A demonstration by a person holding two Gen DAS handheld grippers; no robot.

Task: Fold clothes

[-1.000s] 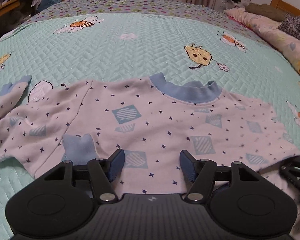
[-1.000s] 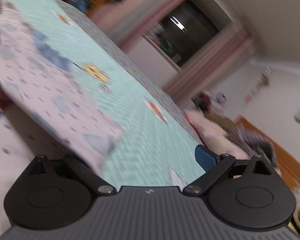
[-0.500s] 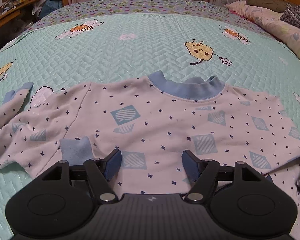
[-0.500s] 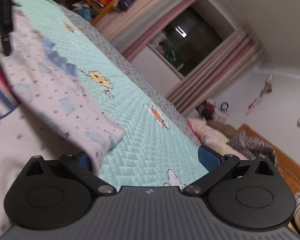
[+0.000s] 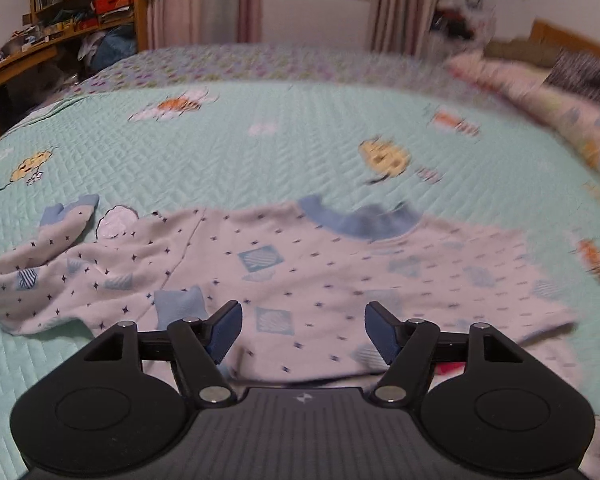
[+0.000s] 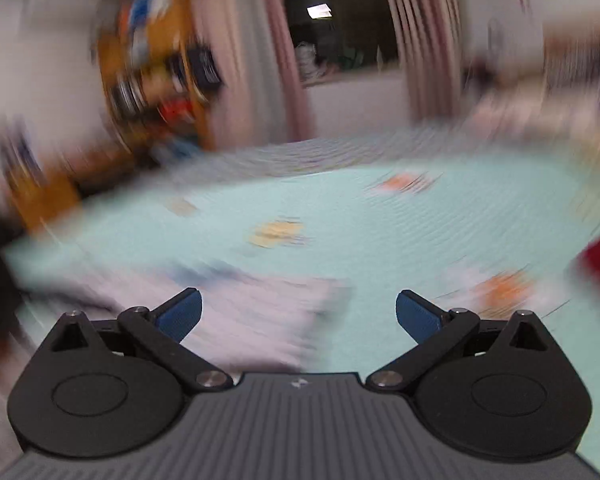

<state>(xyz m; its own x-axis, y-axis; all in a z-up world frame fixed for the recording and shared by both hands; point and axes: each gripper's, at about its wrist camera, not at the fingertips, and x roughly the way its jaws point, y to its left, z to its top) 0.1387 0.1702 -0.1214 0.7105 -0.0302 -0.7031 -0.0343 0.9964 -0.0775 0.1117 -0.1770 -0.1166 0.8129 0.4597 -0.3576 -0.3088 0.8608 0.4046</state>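
We see the white patterned top (image 5: 308, 276) spread flat on the bed's mint quilt (image 5: 260, 160), blue collar (image 5: 360, 220) on its far side, one sleeve (image 5: 48, 268) trailing left. Both grippers — left gripper (image 5: 302, 330), right gripper (image 6: 298, 314) — hover at its near hem, jaws apart, holding nothing; the right view is blurred.

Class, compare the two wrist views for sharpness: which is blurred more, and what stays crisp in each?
Right wrist view: heavy motion smear across the bedspread and shelves; only the right gripper is crisp. Left wrist view: the left gripper and the shirt's left half are sharp, while its right half blurs.
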